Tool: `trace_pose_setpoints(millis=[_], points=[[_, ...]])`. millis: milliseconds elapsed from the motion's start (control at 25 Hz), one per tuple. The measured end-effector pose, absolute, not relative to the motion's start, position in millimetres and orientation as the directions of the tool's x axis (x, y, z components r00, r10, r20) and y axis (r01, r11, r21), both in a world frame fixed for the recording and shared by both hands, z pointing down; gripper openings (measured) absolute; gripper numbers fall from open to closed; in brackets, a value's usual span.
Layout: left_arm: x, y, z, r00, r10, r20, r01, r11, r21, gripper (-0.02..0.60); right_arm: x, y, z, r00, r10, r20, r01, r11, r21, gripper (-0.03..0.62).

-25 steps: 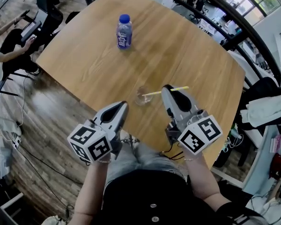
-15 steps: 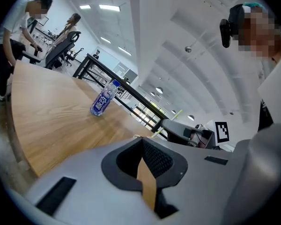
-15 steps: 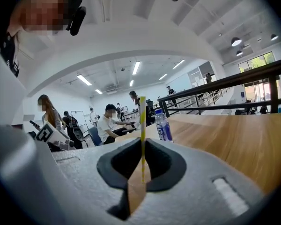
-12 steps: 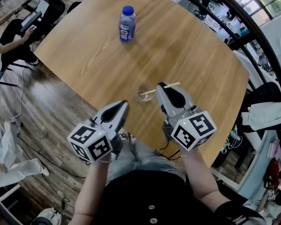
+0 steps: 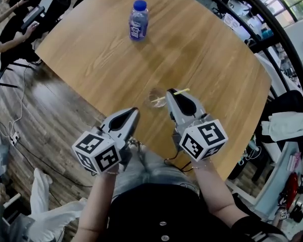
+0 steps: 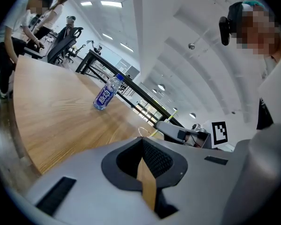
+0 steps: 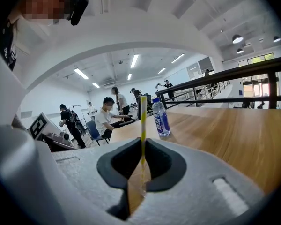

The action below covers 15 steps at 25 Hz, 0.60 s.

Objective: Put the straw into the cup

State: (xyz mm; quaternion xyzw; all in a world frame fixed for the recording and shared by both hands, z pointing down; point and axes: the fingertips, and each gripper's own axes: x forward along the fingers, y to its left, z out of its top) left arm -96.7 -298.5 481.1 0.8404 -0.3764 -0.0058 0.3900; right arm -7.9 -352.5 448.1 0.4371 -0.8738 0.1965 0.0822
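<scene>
A clear cup [image 5: 155, 97] stands on the wooden table [image 5: 202, 44] near its front edge. My right gripper [image 5: 170, 96] is shut on a yellow straw [image 5: 181, 92], just right of the cup. The straw slants, and its lower end reaches over the cup's rim. In the right gripper view the straw [image 7: 143, 121] stands upright, pinched between the jaws [image 7: 143, 142]. My left gripper [image 5: 134, 112] hangs shut and empty at the table's front edge, left of the cup. The left gripper view shows the cup's rim [image 6: 143, 132] and the straw [image 6: 165, 122] ahead of those jaws [image 6: 141, 142].
A blue-capped bottle [image 5: 138, 20] stands at the far side of the table. People sit at desks [image 5: 10, 29] off the table's left edge. A black railing [image 5: 257, 29] curves behind the table, and a white cloth [image 5: 290, 122] lies at the right.
My right gripper has sunk and moved left with the straw, bringing its lower end over the cup. The left gripper has barely shifted.
</scene>
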Motion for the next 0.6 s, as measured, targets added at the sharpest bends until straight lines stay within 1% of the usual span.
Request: trace_pose_setpoints(millis=[320,440,600], points=[[-94,-293,487,0.725,-0.623,0.294,-0.626,-0.417,0.659,0.017,-8,-350,462,-0.593,-0.736,0.327,-0.804,0.517,-0.294,0.025],[-92,-294,486,0.727,-0.621,0.294,-0.624,-0.419,0.659,0.017,-8,-352,464,-0.589,-0.736,0.334,-0.807,0.513,-0.292,0.06],[-91,-297,484,0.726,-0.624,0.291,-0.625,-0.42,0.658,0.017,-7,-351,466,-0.588,-0.734,0.338,-0.807,0.51,-0.296,0.072]])
